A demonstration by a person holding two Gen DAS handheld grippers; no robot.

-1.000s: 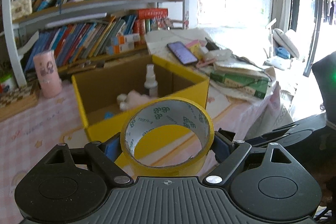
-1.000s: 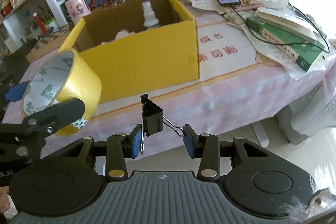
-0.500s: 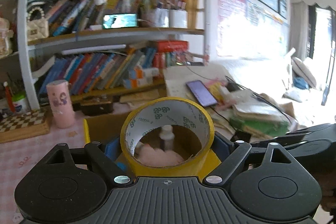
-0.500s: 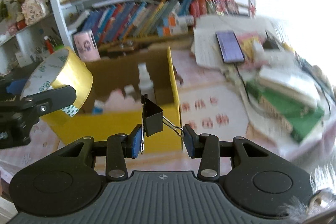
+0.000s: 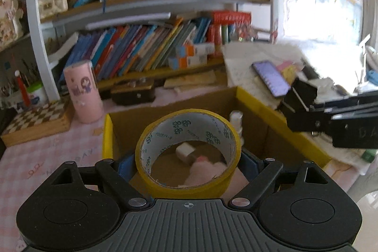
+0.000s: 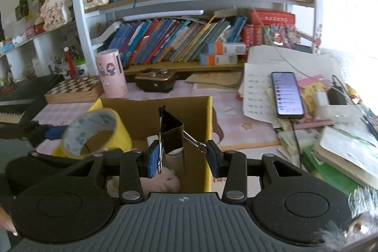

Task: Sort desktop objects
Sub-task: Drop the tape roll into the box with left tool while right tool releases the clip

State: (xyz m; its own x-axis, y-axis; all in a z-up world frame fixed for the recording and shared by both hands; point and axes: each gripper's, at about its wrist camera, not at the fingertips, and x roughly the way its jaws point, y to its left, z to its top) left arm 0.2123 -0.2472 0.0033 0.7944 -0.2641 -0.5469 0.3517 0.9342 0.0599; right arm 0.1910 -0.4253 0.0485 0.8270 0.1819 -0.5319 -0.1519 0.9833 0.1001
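Note:
My left gripper [image 5: 186, 163] is shut on a roll of yellow tape [image 5: 189, 131] and holds it above the open yellow cardboard box [image 5: 262, 103]. The tape also shows in the right wrist view [image 6: 94, 131]. My right gripper [image 6: 182, 157] is shut on a black binder clip [image 6: 171, 134] over the right part of the same box [image 6: 209, 124]. The clip shows at the right of the left wrist view [image 5: 300, 98]. Inside the box lie a white spray bottle [image 5: 236, 119], a small white block [image 5: 185, 150] and something pink and fluffy [image 6: 167, 181].
A pink cylinder [image 6: 111, 73] and a chequered board [image 6: 75, 89] stand behind the box. A lit phone [image 6: 287, 93], papers and a green book [image 6: 330, 169] lie to the right. A full bookshelf [image 6: 179, 41] lines the back.
Both grippers have risen and moved forward from in front of the box to above it, each still holding its object. The box's inside now shows from above.

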